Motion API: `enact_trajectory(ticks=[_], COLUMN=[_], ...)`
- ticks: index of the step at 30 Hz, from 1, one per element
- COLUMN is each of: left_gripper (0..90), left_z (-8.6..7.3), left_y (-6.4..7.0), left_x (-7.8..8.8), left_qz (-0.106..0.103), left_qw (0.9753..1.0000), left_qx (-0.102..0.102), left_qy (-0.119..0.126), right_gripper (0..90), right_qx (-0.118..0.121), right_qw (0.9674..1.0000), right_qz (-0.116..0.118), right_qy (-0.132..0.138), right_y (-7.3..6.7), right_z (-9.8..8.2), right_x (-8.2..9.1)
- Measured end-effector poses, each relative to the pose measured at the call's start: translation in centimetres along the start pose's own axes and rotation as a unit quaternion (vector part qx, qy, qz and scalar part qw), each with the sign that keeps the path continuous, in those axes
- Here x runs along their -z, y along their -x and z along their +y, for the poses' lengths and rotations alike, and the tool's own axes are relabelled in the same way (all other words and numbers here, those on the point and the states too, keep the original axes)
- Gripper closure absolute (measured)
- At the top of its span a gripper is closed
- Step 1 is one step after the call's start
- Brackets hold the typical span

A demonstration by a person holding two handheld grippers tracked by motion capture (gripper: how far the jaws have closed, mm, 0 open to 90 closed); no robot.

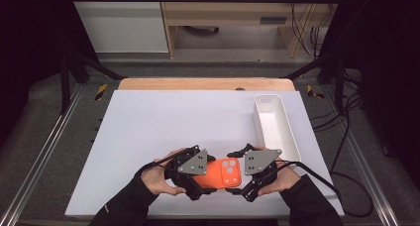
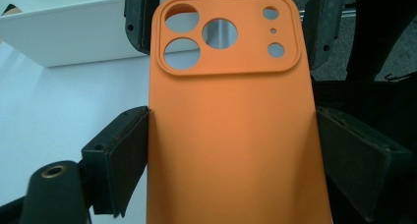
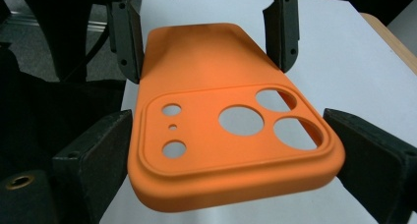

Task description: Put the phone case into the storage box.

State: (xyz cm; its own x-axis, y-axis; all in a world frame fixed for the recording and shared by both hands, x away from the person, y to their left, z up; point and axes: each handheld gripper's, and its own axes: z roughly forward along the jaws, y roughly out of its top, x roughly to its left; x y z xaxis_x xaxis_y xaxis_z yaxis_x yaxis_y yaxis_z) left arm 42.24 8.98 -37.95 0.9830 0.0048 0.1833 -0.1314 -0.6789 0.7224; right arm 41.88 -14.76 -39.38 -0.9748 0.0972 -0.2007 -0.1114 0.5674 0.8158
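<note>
Left tool (image 1: 200, 174) pinching the plain end of the orange phone case (image 1: 222, 173), pads flat against both long edges in the left gripper view, case held just above the white surface (image 1: 163, 122) and spanning the gap between the two tools. Right tool (image 1: 247, 176) straddling the camera-cutout end, jaws partly drawn in, left pad touching the case edge, contact on the other side impossible to tell. White tray (image 1: 277, 124) beyond the right tool, well apart from the case.
</note>
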Motion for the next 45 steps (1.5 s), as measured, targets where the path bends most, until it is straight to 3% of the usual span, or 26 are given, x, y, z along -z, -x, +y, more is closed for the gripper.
enact_trajectory(ticks=[17,45], left_gripper=[15.0,14.7], left_z=[-0.33,-0.44], left_y=[0.23,0.33], left_x=[-0.14,-0.55], left_qz=[-0.009,-0.01], left_qw=[0.9999,0.9998], left_qx=[-0.014,-0.013], left_qy=[0.0,-0.008], right_gripper=[14.3,16.6], right_qx=[0.025,0.017], right_qw=[0.9992,0.9992], right_qz=[0.024,0.034], right_qy=[0.021,0.016], right_y=[-0.07,-0.03], right_z=[-0.34,-0.44], right_x=[-0.43,-0.51])
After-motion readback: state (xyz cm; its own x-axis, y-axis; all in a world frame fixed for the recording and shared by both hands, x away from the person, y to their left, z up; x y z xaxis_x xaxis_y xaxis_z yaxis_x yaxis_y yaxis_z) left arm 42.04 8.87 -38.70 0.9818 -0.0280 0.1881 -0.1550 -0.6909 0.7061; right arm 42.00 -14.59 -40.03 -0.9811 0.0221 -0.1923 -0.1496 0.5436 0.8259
